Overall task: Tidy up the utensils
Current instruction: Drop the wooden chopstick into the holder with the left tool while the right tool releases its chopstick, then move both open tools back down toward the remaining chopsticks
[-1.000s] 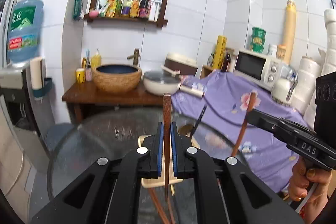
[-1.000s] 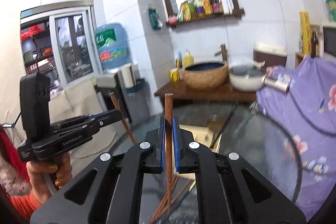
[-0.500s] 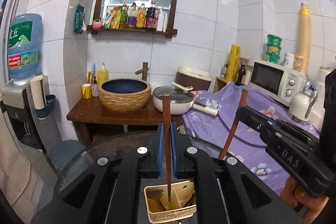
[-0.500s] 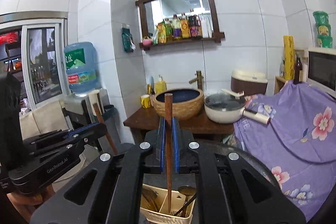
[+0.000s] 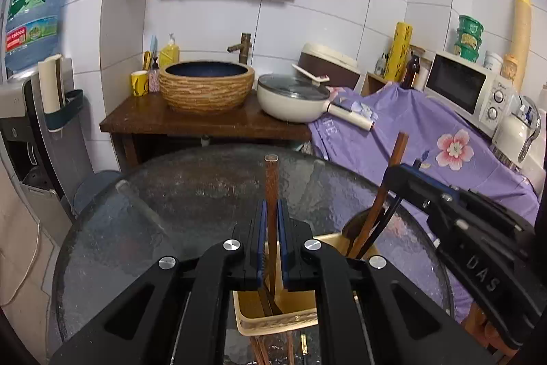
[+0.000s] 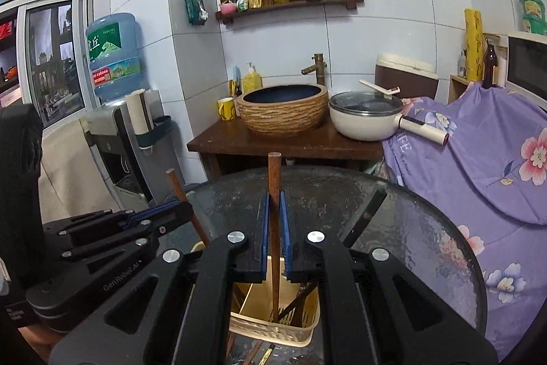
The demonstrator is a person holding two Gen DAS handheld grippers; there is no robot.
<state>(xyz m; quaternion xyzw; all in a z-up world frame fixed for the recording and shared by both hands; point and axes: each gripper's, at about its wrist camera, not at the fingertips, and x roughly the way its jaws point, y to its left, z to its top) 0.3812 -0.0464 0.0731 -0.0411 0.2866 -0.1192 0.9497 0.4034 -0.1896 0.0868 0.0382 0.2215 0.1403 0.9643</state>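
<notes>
My left gripper point(image 5: 270, 211) is shut on a brown wooden chopstick point(image 5: 271, 180), held upright with its lower end inside the beige utensil basket point(image 5: 273, 320). My right gripper point(image 6: 274, 204) is shut on a second wooden chopstick point(image 6: 274, 173), also upright, its tip down in the same basket point(image 6: 273, 327). The basket stands on the round glass table point(image 5: 171, 211) and holds other dark utensils. Each gripper shows in the other's view, the right gripper point(image 5: 396, 173) and the left gripper point(image 6: 184, 207), side by side above the basket.
More chopsticks point(image 5: 259, 351) lie on the glass table in front of the basket. Behind the table a wooden stand point(image 5: 205, 122) carries a woven basin and a white pan. A purple floral cloth point(image 5: 427, 153) covers the counter at right. A water dispenser point(image 5: 30, 91) stands at left.
Both grippers have tipped downward and lowered their chopsticks. The tips now sit inside the basket, and the glass table fills more of both views.
</notes>
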